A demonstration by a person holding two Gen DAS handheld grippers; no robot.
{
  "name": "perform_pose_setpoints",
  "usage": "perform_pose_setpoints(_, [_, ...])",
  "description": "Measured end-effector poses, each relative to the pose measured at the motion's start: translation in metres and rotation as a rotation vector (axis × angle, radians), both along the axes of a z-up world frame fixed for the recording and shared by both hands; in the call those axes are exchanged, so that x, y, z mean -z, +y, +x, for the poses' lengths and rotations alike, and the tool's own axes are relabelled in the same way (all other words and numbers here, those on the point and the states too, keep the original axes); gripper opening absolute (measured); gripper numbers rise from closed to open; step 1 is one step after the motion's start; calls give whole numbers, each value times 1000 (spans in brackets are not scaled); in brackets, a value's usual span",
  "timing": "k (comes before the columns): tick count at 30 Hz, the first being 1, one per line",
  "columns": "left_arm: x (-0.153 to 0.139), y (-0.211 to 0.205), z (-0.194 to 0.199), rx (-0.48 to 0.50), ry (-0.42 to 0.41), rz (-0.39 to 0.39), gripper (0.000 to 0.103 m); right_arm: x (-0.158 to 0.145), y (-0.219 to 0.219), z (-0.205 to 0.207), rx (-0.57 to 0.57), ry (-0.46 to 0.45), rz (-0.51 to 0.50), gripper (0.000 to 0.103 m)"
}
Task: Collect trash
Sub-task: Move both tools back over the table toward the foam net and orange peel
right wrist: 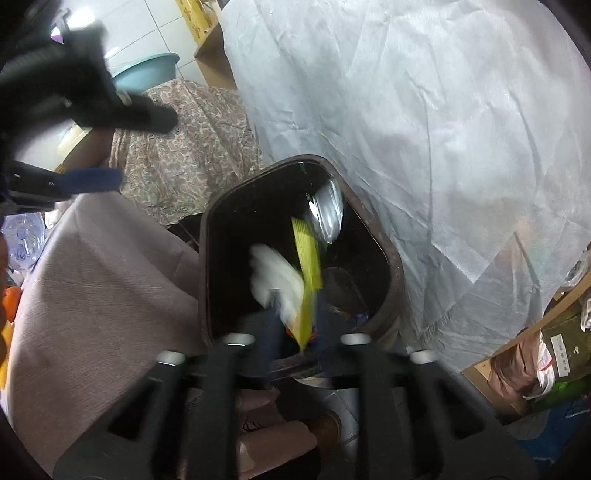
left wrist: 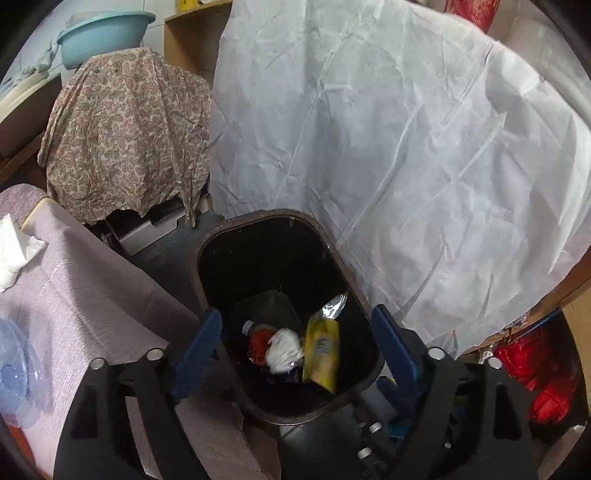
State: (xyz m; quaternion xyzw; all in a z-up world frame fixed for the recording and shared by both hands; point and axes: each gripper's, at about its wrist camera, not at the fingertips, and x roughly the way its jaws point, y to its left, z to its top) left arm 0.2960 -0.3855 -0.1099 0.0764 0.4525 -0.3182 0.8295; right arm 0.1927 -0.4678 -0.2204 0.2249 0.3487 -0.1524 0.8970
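A dark trash bin (left wrist: pixel 210 258) stands on the floor beside the bed; it also shows in the right wrist view (right wrist: pixel 391 266). Inside lie a yellow snack bag (left wrist: pixel 321 350), a crumpled white tissue (left wrist: pixel 282 349) and a red-labelled bottle (left wrist: pixel 256 341). My left gripper (left wrist: pixel 295 343) is open and empty above the bin's mouth. My right gripper (right wrist: pixel 295 325) is over the bin's near rim, its fingers close together on the blurred yellow snack bag (right wrist: pixel 308 258), with a blurred white tissue (right wrist: pixel 273 277) beside it. The left gripper (right wrist: pixel 92 181) shows at upper left in the right wrist view.
A mauve blanket (left wrist: pixel 92 295) covers the bed at left, with a white tissue (left wrist: pixel 14 254) and a clear plastic container (left wrist: pixel 18 373) on it. A large white sheet (left wrist: pixel 388 147) hangs behind the bin. A paisley cloth (left wrist: pixel 125 133) covers furniture under a teal basin (left wrist: pixel 103 33).
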Motion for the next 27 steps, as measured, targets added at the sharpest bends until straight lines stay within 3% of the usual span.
perform_pose_setpoints(1, [-5, 3, -3, 0, -2, -17, 87, -2, 1, -2, 8, -10, -5, 71])
perform_pose_setpoints(7, [-30, 20, -25, 35, -17, -100, 94, -26, 11, -11, 5, -52, -23, 73])
perform_pose_setpoints(15, [-77, 69, -72, 93, -155, -192, 98, -66, 28, -38, -1, -108, -25, 78])
perform_pose_setpoints(19, [-96, 101, -89, 87, -236, -193, 98, -85, 44, -48, -25, -130, -37, 78])
perform_pose_setpoints(27, [-113, 179, -106, 38, -305, -151, 98, -132, 97, -56, -147, -199, -75, 82])
